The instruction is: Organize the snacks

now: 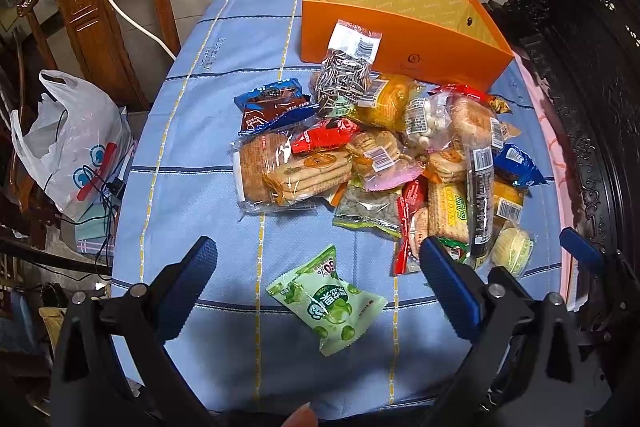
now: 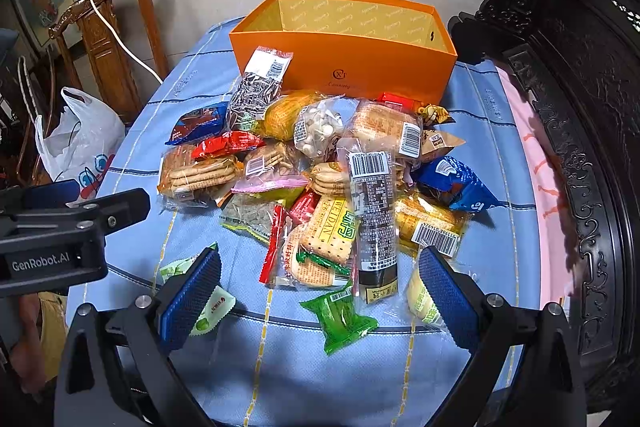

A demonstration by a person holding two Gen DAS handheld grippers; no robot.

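A pile of wrapped snacks [image 1: 384,163] [image 2: 320,179] lies on the blue cloth in front of an open, empty orange box [image 1: 400,39] [image 2: 348,67]. A pale green candy bag [image 1: 326,301] lies apart, near me, between the fingers of my open, empty left gripper [image 1: 320,287]. My right gripper [image 2: 320,295] is open and empty, hovering over the near edge of the pile, above a green packet [image 2: 340,319] and a dark long packet [image 2: 374,223]. The left gripper's body [image 2: 60,239] shows at the left of the right wrist view.
A blue checked cloth [image 1: 192,155] [image 2: 492,239] covers the table. A carved wooden chair [image 1: 104,19] and a white plastic bag [image 1: 68,143] stand at the left. Dark carved furniture [image 1: 580,67] [image 2: 580,107] borders the right side.
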